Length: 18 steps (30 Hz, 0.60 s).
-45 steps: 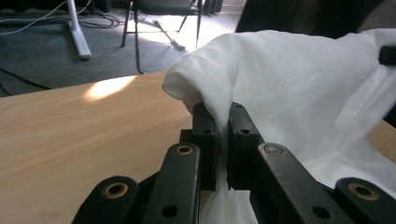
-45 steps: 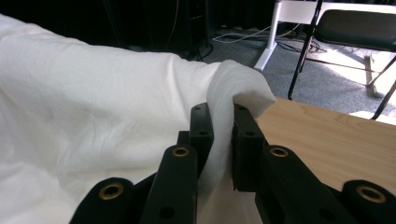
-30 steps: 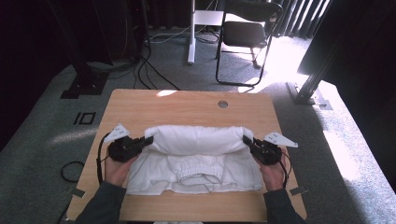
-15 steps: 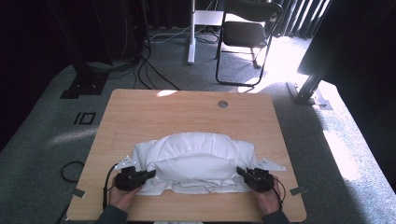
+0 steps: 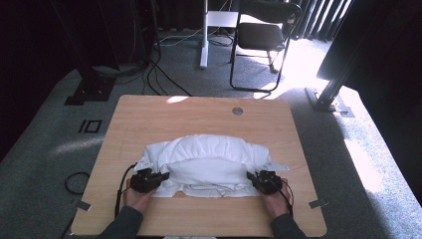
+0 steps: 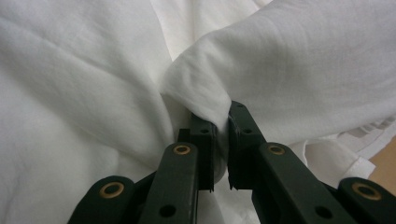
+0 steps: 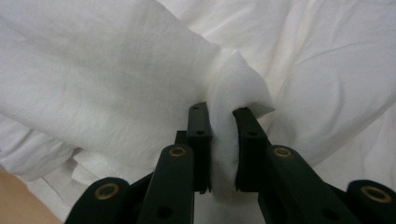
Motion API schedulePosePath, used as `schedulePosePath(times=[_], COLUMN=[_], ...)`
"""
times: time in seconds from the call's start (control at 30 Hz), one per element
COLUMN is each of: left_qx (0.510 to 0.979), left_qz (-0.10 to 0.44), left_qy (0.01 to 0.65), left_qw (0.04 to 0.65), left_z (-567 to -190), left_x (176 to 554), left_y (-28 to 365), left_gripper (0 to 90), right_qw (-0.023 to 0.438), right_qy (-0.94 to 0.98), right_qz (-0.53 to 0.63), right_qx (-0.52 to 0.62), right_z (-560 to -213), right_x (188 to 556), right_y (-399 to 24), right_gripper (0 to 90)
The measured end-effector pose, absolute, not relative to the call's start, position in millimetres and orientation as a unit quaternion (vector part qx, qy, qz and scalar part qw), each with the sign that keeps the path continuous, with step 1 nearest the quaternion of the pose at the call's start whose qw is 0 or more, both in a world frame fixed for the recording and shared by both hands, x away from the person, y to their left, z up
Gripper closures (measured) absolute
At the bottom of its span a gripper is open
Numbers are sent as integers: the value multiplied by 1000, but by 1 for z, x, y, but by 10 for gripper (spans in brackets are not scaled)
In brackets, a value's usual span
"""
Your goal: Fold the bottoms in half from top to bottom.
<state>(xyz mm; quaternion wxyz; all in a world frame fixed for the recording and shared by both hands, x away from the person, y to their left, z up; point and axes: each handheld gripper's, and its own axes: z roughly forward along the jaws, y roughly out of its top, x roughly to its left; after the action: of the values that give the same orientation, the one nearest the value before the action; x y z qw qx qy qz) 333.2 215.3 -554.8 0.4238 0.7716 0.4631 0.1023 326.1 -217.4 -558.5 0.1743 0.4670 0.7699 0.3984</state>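
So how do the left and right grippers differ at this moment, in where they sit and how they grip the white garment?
The left gripper sits at the white garment's left edge; the right gripper sits at its right edge. The left gripper's fingers pinch a thin fold and stand nearly together; the right gripper's fingers hold a thicker bunch with a wider gap. Both are shut on cloth, low near the table, fingers pointing inward.

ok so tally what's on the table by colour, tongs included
white: 1, the white garment, folded over on the table
black: 2, the left tongs and the right tongs, each shut on a pinch of the cloth
total: 3
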Motion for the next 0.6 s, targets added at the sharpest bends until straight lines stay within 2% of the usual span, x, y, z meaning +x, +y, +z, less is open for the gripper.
schedulePosePath(times=[0.27,0.37,0.4,0.5,0.6], left_qx=[751,744,740,729,723], left_qz=[111,102,104,115,140], left_qy=[492,510,514,508,492], left_qw=[427,420,420,444,464], left_z=[-554,-548,-544,-520,-492], left_x=[381,387,386,376,370], left_y=[212,213,215,225,231], left_gripper=[829,770,713,567,530], right_qw=[180,174,173,183,204], right_qy=[753,749,749,744,729], right_qz=[401,398,395,395,420], right_qx=[489,501,504,507,500], right_z=[-558,-555,-553,-537,-513], right_x=[375,387,388,386,380], right_y=[-213,-213,-213,-216,-222], right_gripper=[793,782,757,576,466])
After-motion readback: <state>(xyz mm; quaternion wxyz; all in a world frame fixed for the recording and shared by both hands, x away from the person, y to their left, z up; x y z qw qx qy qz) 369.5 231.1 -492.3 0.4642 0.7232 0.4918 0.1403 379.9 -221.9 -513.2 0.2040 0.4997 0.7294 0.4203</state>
